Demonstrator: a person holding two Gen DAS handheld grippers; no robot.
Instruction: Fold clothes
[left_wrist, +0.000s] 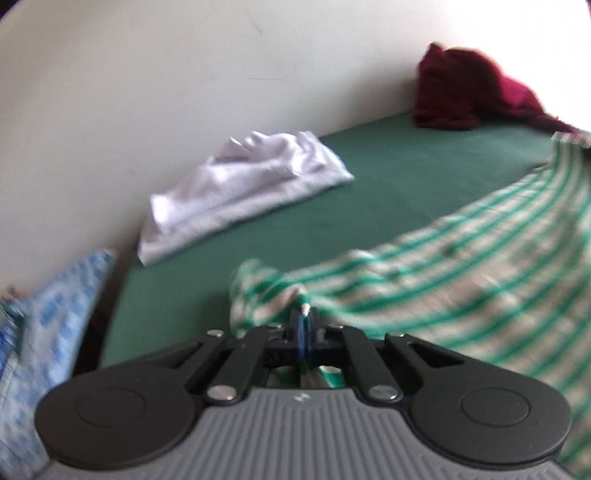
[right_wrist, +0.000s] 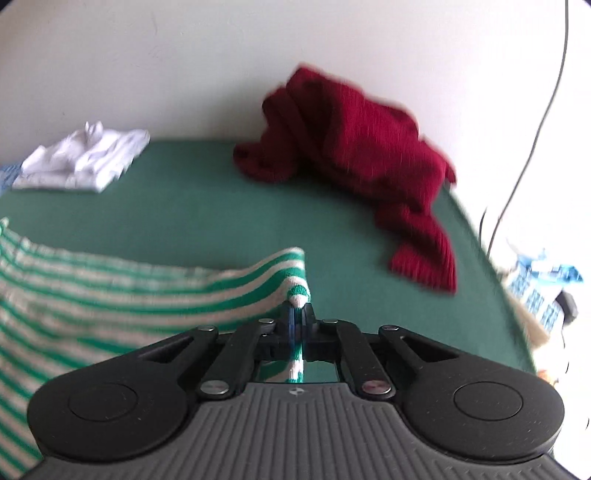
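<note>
At the far left of the left wrist view, a blue patterned cloth (left_wrist: 55, 325) is seen hanging off the edge of the green table (left_wrist: 406, 173). Next to it, against the wall, a white folded garment (left_wrist: 243, 188) is laid. The left gripper (left_wrist: 303, 317) is closed tight on a corner of the green-and-cream striped garment (left_wrist: 461, 266), a small nub of fabric being pinched between the jaws. From there the striped cloth is stretched rightward and appears lifted above the table, though the blur makes this uncertain. Further right, a dark red sweater (left_wrist: 465, 96) is heaped near the wall.

In the right wrist view, the striped cloth (right_wrist: 110, 295) is spread to the left, and its other corner is clamped in the closed right gripper (right_wrist: 297, 310). The red sweater (right_wrist: 362, 162) is left crumpled to the right, well apart from the striped piece.

The striped garment is judged to be a soft, light knit: it sags between the two held corners and can be expected to drape and stretch rather than hold shape. Corners and hem edges are the sensible places for it to be held, as is done here, so that a straight fold line can be kept.
</note>
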